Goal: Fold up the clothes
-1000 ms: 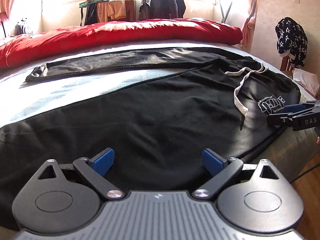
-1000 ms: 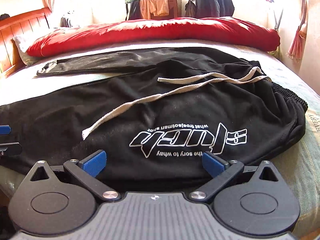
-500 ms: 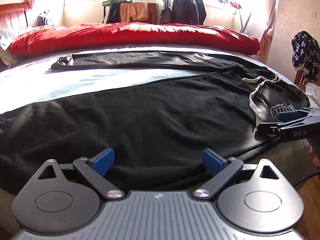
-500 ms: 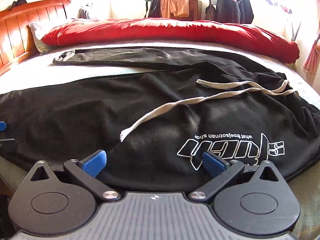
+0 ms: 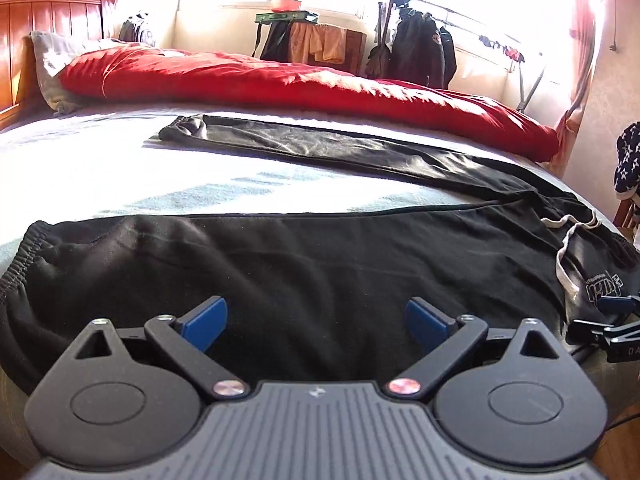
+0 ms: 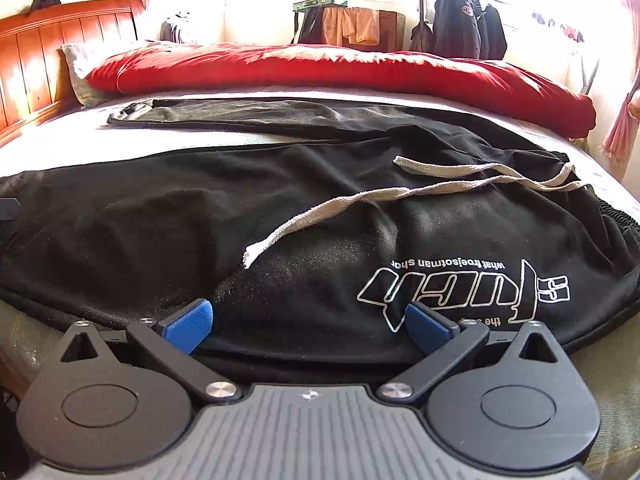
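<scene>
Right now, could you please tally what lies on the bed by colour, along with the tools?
Black: 1, the black trousers spread flat
Red: 1, the red duvet along the far side
Off-white: 1, the drawstring on the trousers
Tools: 2, left tool and right tool, both open
Total: 5

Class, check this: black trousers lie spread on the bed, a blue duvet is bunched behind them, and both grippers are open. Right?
Not quite. The duvet is red, as the right wrist view shows. The black trousers do lie spread on the bed, and the left gripper and right gripper are open.
</scene>
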Motion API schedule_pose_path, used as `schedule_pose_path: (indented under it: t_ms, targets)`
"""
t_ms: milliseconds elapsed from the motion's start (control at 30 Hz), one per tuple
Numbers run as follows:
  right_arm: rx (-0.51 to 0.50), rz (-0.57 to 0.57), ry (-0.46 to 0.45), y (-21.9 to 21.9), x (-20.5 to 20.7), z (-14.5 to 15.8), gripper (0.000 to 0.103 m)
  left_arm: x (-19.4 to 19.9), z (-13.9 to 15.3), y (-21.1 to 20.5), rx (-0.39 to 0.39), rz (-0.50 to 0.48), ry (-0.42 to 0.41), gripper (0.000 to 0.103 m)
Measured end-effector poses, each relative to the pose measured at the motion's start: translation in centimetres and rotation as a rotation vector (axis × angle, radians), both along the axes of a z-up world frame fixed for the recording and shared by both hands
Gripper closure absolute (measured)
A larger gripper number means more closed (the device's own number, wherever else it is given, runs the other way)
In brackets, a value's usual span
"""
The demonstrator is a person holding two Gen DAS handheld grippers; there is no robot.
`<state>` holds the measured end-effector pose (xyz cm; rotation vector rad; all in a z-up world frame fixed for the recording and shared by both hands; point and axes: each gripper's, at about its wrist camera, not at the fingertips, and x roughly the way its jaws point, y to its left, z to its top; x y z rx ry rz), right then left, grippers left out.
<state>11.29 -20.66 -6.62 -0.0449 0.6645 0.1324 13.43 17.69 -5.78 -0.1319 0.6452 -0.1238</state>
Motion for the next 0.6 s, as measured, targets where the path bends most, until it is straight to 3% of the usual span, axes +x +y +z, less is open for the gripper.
schedule_pose_path:
  t_ms: [100, 200, 400, 467, 533, 600]
  targets:
    - [-0.001, 0.0, 0.001, 0.0, 0.0, 0.0, 0.0, -0.8, -1.0, 1.4, -0.019, 0.046, 0.04, 0.007]
    - [-0.001, 0.0, 0.002, 0.0, 0.0, 0.0, 0.0, -1.8, -0.2, 2.5, 0.004, 0.108, 0.085, 0.007]
    - [-0.004, -0.003, -0.009, 0.1, -0.1, -0.1, 0.0, 0.8, 2.3, 3.8, 0.082, 0.093, 0.02, 0.007]
    - [-0.003, -0.002, -0.012, 0.1, -0.2, -0.1, 0.0, 2.8, 2.5, 4.8, 0.046, 0.077, 0.004, 0.007]
    - [-0.003, -0.002, -0.009, 0.0, -0.2, -0.1, 0.0, 5.2, 1.9, 6.6, -0.05, 0.099, 0.041, 0.007]
    - [-0.002, 0.0, -0.007, 0.0, -0.2, 0.0, 0.0, 6.4, 0.9, 8.6, -0.082, 0.161, 0.088, 0.007]
